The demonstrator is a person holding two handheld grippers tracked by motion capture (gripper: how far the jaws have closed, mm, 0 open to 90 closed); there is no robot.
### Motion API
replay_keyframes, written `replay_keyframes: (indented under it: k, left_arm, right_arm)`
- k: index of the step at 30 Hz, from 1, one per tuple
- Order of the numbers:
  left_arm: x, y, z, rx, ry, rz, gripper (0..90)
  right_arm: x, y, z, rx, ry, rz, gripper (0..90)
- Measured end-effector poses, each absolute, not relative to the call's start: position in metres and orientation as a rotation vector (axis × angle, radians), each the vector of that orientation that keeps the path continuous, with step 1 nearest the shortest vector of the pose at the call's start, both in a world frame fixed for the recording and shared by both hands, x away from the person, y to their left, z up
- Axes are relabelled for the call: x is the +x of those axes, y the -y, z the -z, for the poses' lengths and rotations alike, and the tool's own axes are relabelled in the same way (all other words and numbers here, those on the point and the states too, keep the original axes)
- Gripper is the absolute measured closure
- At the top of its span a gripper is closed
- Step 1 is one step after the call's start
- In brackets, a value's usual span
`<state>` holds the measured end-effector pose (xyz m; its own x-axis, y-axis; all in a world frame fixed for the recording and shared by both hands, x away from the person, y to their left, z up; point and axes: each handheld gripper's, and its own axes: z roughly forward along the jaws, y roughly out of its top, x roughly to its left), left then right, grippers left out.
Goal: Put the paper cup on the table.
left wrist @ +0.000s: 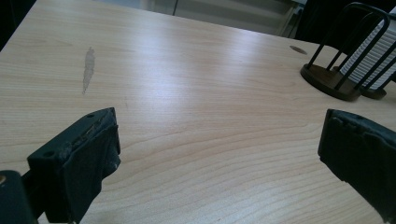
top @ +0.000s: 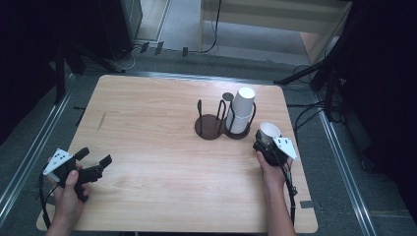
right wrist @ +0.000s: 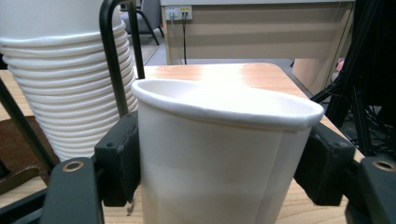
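A white paper cup (top: pixel 269 132) (right wrist: pixel 219 154) stands upright between the jaws of my right gripper (top: pixel 265 142) (right wrist: pixel 219 163), which is shut on it and squeezes its rim oval. Just left of it a tall stack of white paper cups (top: pixel 241 110) (right wrist: pixel 60 84) sits upside down in a dark wire cup holder (top: pixel 237 132). A second, bare holder base (top: pixel 209 127) (left wrist: pixel 331 81) stands beside it. My left gripper (top: pixel 95 158) (left wrist: pixel 219 154) hovers open over bare wood near the table's front left, jaws wide apart with nothing between them.
The light wooden table (top: pixel 157 147) has a grey scuff mark (top: pixel 102 121) (left wrist: pixel 88 67) at the left and a small round dark spot (top: pixel 227 96) behind the holders. Cables and dark stands lie on the floor around the table.
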<state>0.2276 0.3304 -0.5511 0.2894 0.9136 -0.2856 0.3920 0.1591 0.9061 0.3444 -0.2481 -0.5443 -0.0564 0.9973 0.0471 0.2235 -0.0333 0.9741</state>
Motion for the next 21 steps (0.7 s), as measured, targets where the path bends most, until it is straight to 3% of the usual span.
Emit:
replay_keyframes:
  k: [13,21]
  left_arm:
    - [0.2279,-0.3301,0.5513,1.434,-1.296,-0.582,0.0]
    - [0.2282,-0.3298,0.5515,1.438,-1.295,-0.583,0.0]
  right_arm:
    - [0.3418,0.248,0.5435,1.414,-1.42,-1.119,23.4]
    - [0.34,0.2486,0.5399,1.461,-1.47,-1.098,16.1]
